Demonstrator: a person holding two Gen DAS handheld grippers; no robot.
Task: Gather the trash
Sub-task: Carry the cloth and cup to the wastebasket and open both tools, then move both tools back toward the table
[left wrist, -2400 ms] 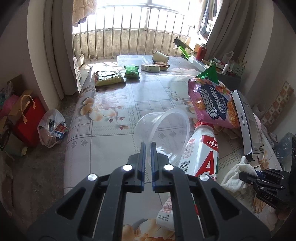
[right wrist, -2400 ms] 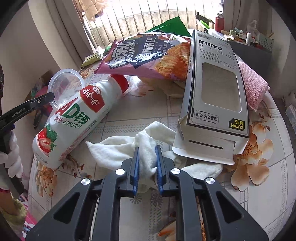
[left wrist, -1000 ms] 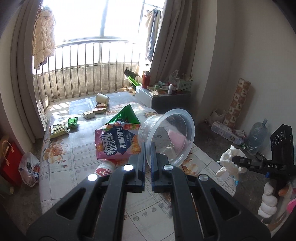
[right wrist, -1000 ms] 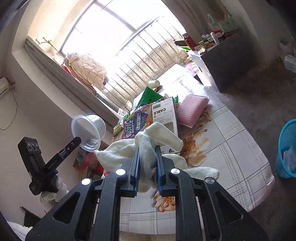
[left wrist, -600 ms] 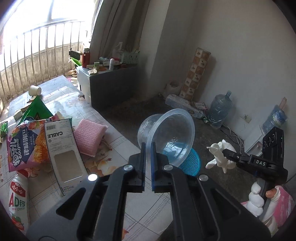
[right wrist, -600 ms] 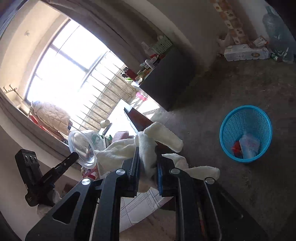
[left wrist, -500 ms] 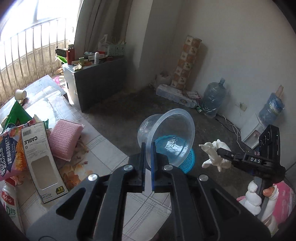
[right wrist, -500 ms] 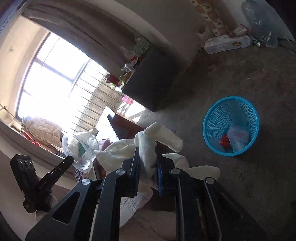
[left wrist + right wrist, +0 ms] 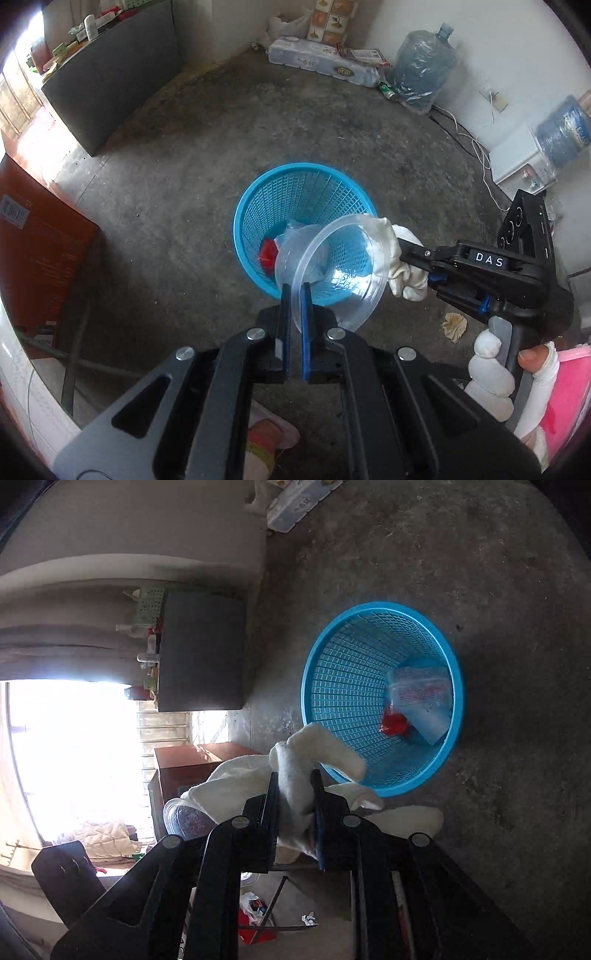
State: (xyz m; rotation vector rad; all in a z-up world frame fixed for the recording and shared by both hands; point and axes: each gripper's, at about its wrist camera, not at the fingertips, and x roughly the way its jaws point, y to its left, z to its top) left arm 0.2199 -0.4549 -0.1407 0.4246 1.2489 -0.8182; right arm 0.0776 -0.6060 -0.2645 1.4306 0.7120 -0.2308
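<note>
"DAS" is read in white letters on the right gripper (image 9: 419,269) body, at right of the left wrist view. A pale label is seen on the brown cabinet (image 9: 40,254) at left, its writing too small to read; print on the long white pack (image 9: 325,62) by the far wall is unreadable too.

The clear plastic bowl (image 9: 332,269) is pinched by its rim in the left gripper (image 9: 294,295), jaws nearly closed on it. The bowl is held on edge, mouth turned toward frame right, just above the near rim of the blue mesh basket (image 9: 258,206) at frame centre.

The white cloth (image 9: 295,775) is held in the right gripper (image 9: 295,786), whose jaws have just been opening slightly, cloth between them and pads touching it. Its ends stick out upward and rightward, toward the blue mesh basket (image 9: 332,686) in the right wrist view; one end overlaps the basket's near rim. In the left wrist view the white cloth (image 9: 399,258) touches the bowl's rim.

A clear bag and a red scrap lie in the basket.
</note>
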